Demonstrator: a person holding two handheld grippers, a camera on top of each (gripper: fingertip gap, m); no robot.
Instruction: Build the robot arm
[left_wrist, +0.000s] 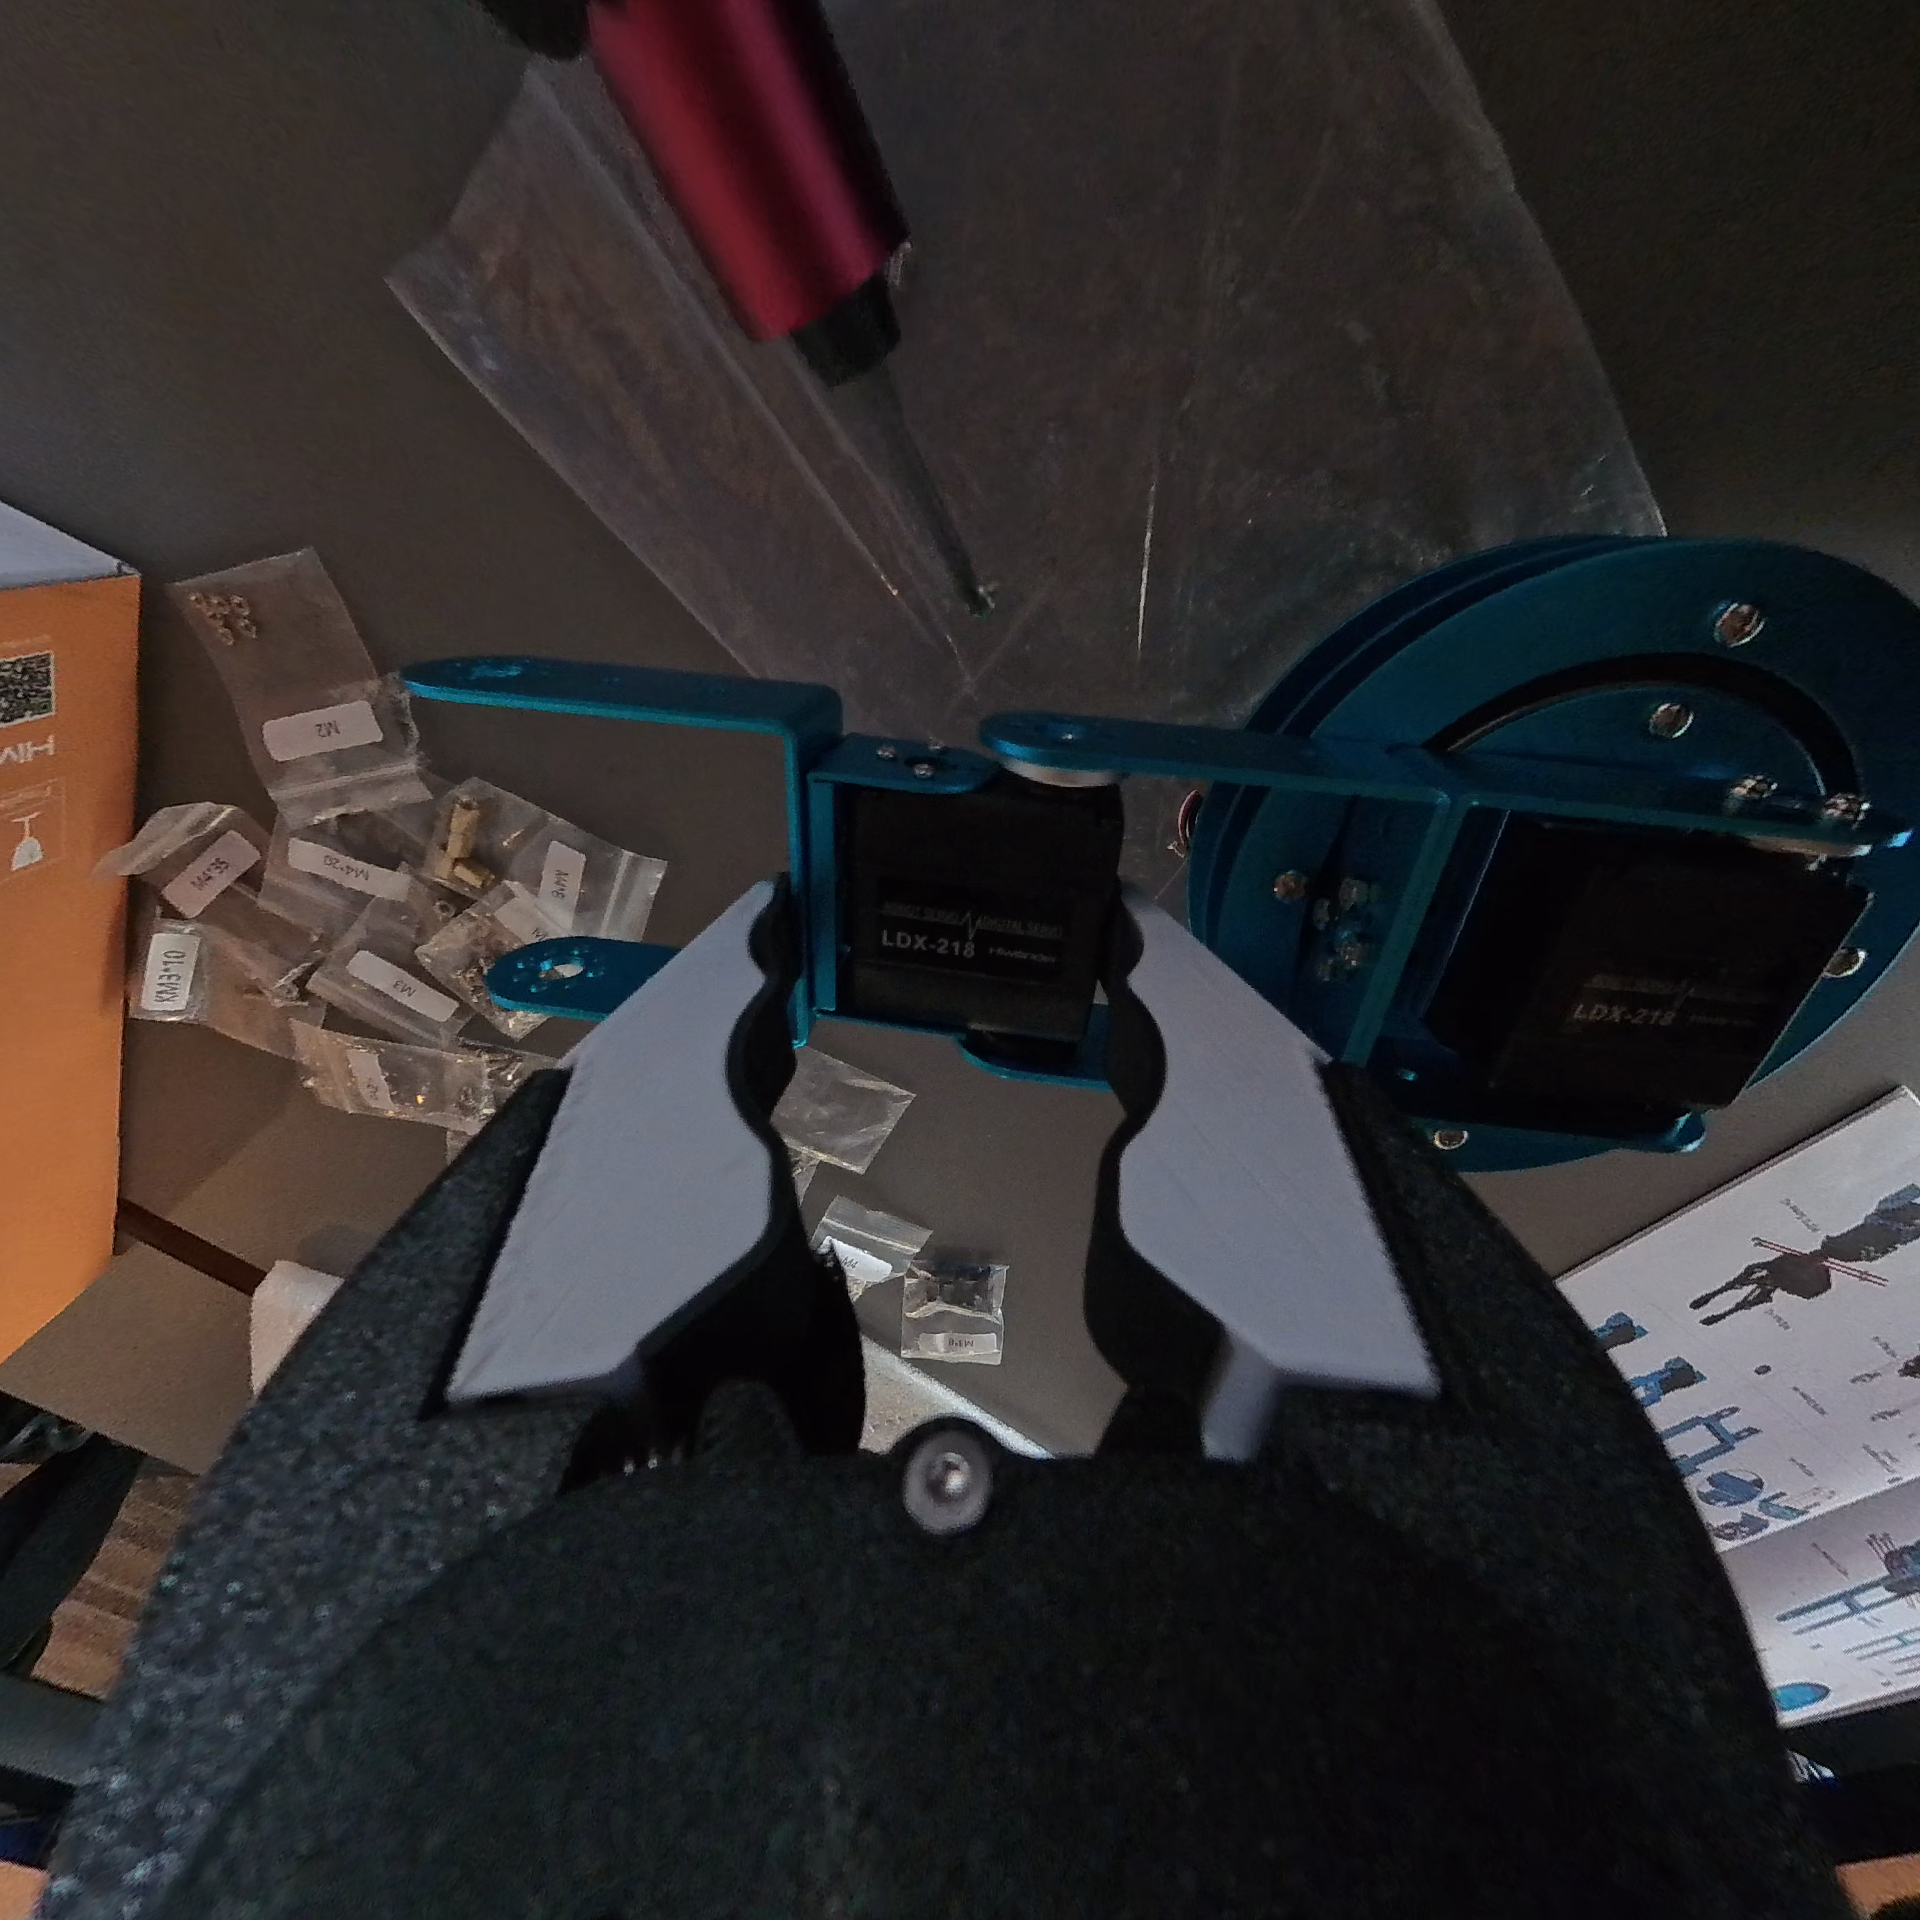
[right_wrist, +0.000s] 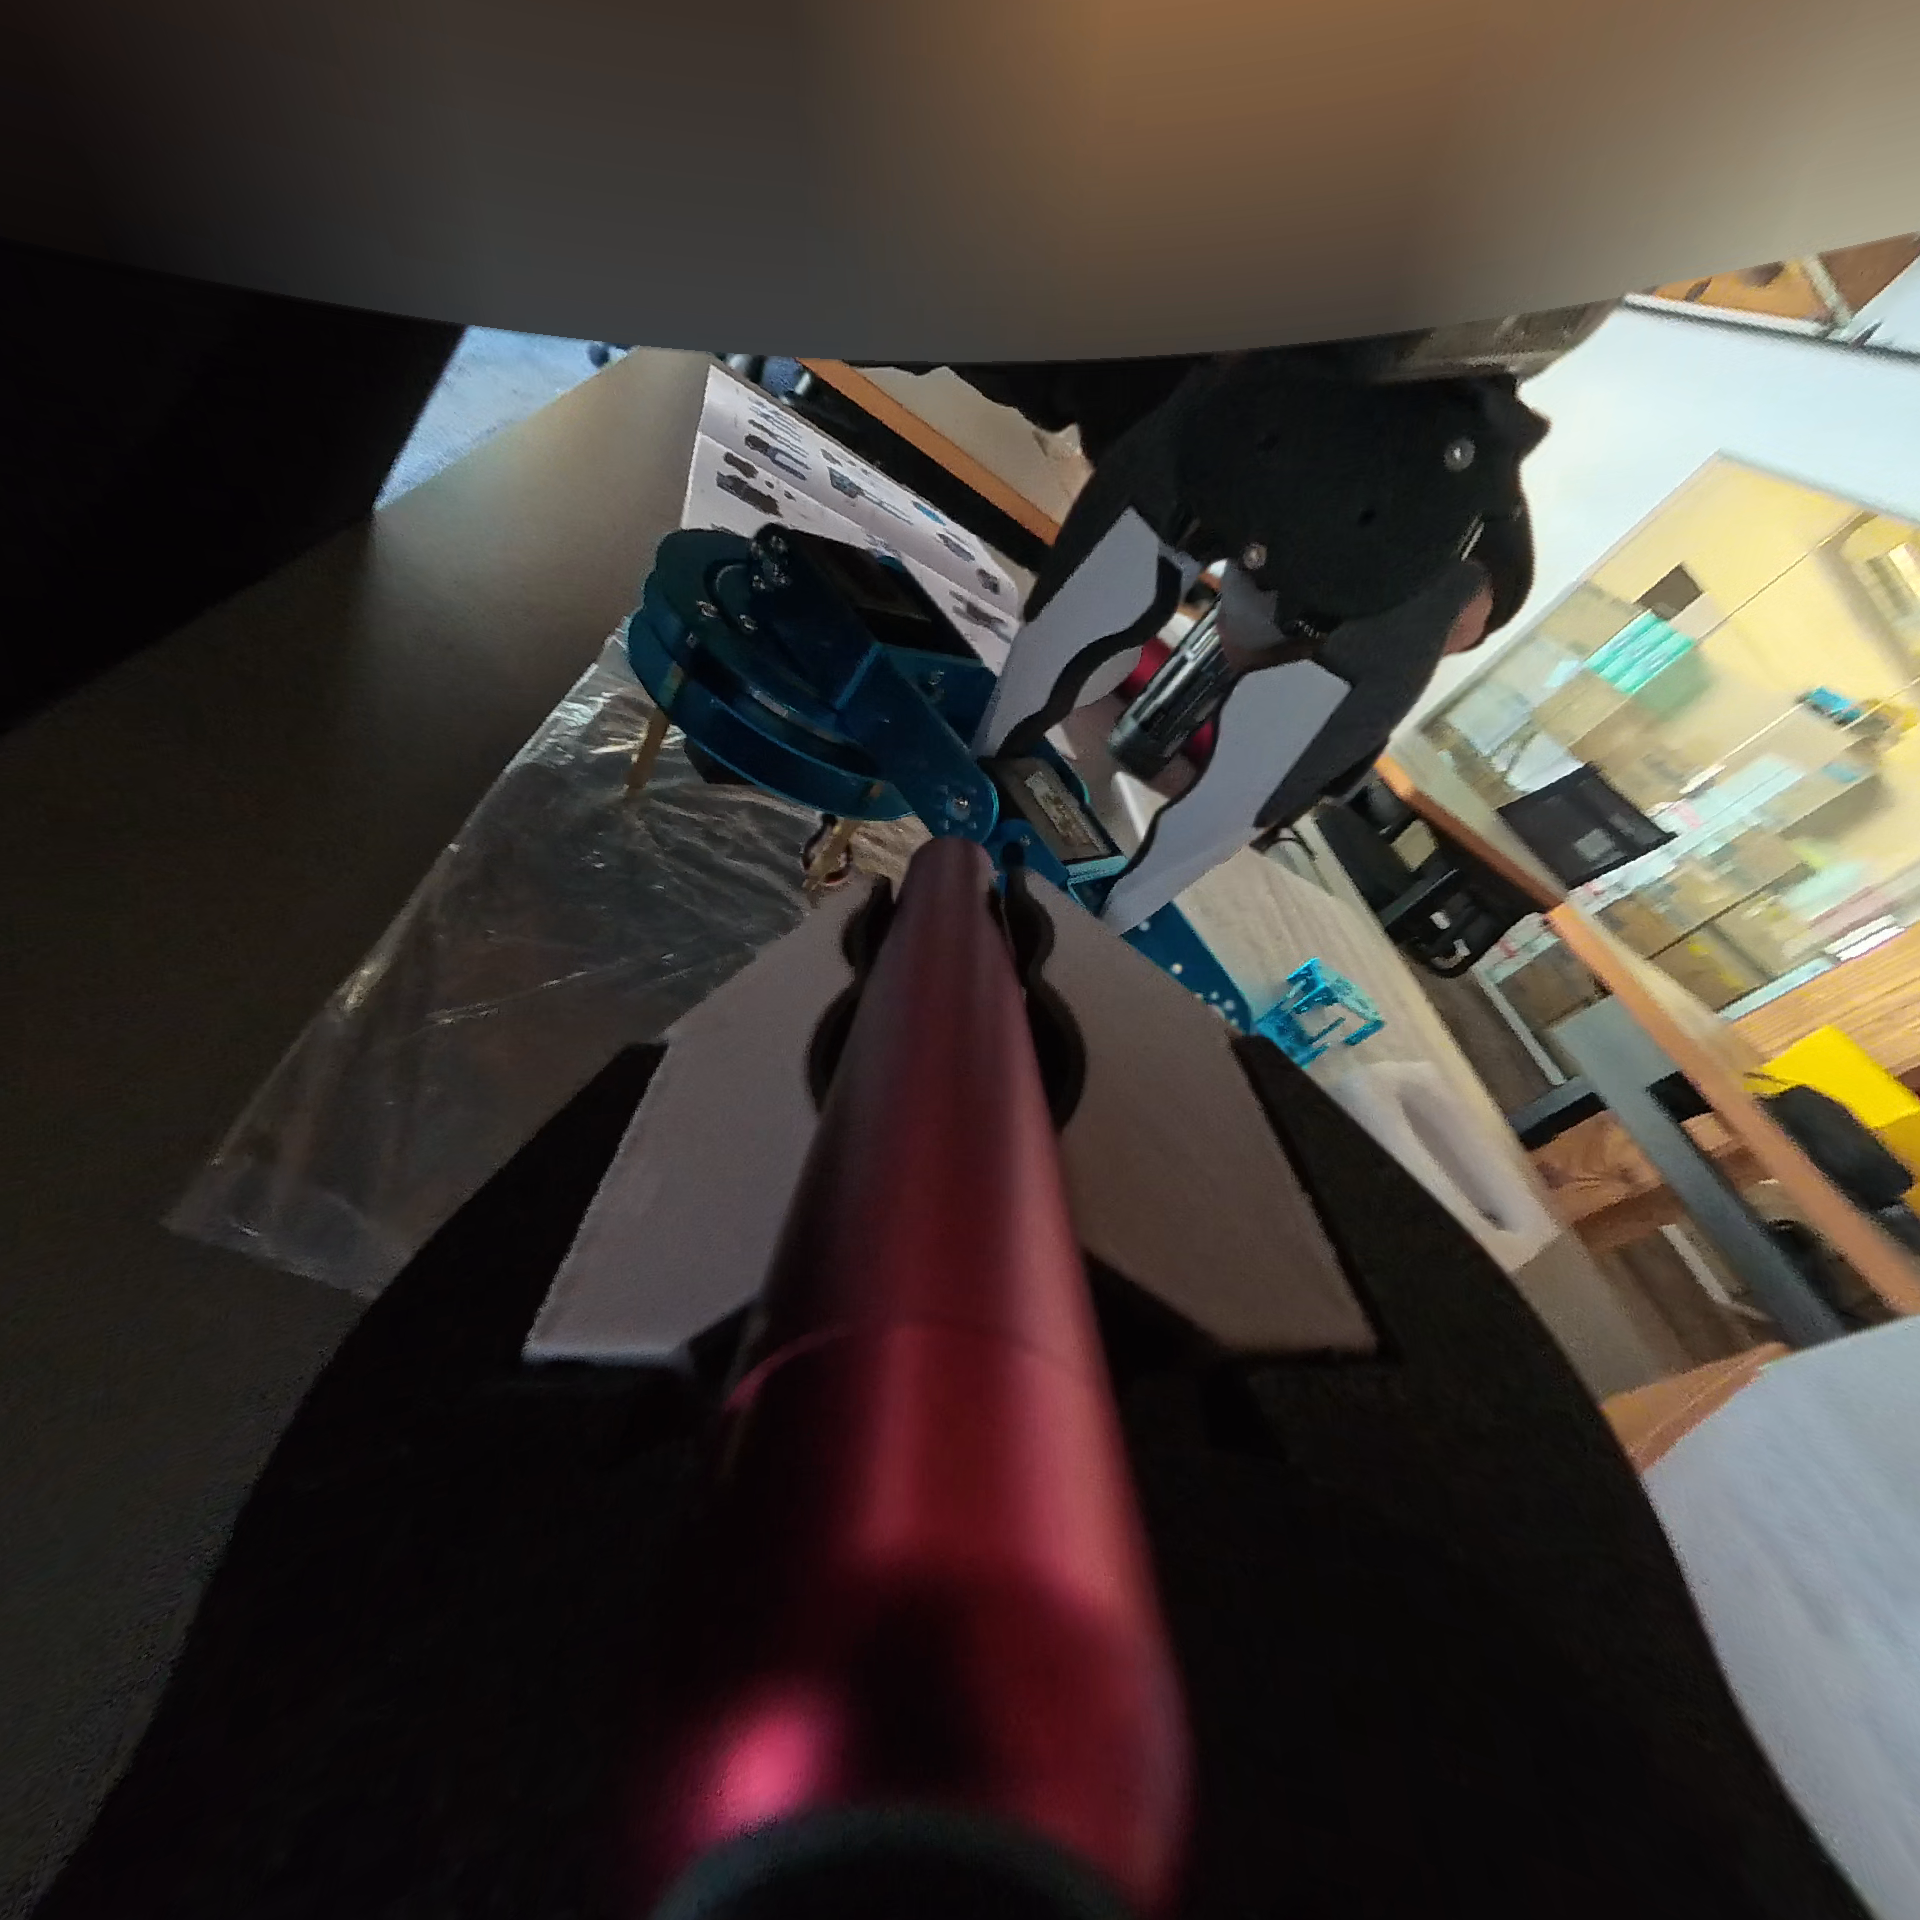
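Observation:
My left gripper (left_wrist: 951, 914) is shut on a black servo (left_wrist: 966, 925) in a blue metal bracket (left_wrist: 821, 883), one finger on each side. The bracket links by a blue arm (left_wrist: 1195, 748) to a round blue base (left_wrist: 1621, 665) holding a second servo. My right gripper (right_wrist: 945, 904) is shut on a red-handled screwdriver (right_wrist: 935, 1299). In the left wrist view the screwdriver (left_wrist: 748, 156) comes down from above, its tip (left_wrist: 982, 603) just above and behind the bracket. The right wrist view shows the left gripper (right_wrist: 1065, 821) on the servo beside the base (right_wrist: 748, 665).
A clear plastic bag (left_wrist: 1195, 364) lies on the dark table under the assembly. Several small bags of screws (left_wrist: 343, 883) and an orange box (left_wrist: 62, 935) sit at the left. A printed instruction sheet (left_wrist: 1766, 1403) lies at the right. White foam (right_wrist: 1403, 1122) holds a light blue part (right_wrist: 1320, 1013). About 11 cm separates my left fingertips from my right.

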